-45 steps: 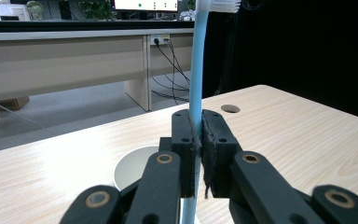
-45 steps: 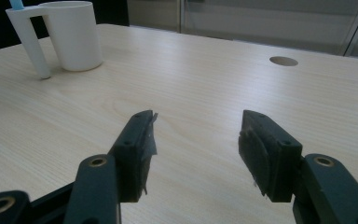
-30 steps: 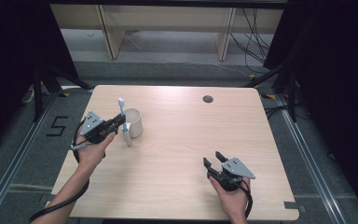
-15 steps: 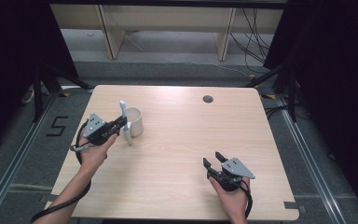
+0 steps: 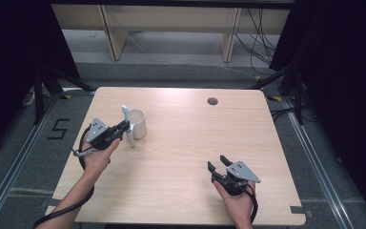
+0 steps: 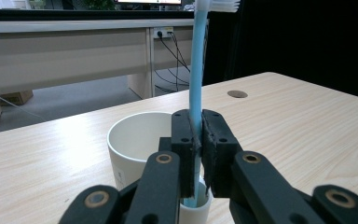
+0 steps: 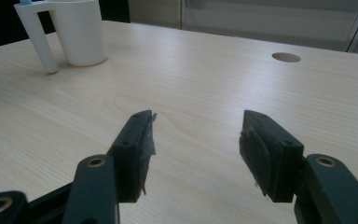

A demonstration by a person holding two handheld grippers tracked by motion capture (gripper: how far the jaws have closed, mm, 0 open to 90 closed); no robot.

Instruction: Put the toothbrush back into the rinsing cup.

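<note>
Toothbrush (image 6: 197,70), blue-handled, stands upright with its foot in the small side tube of the white cup (image 5: 137,123) on the bench (image 5: 181,162), clenched in the left hand-held gripper (image 5: 120,129). It looks seated, with only letting go left. The right hand-held gripper (image 5: 220,164) rests well apart, jaws spread and empty.

Cup (image 5: 138,124) sits on the table's (image 5: 181,191) left half, toothbrush (image 5: 126,119) upright just beside it in a side tube. Left gripper (image 5: 122,128) is right at the brush. Right gripper (image 5: 218,164) hangs well apart, near front right. Hole (image 5: 212,101) is far back, right of centre.
</note>
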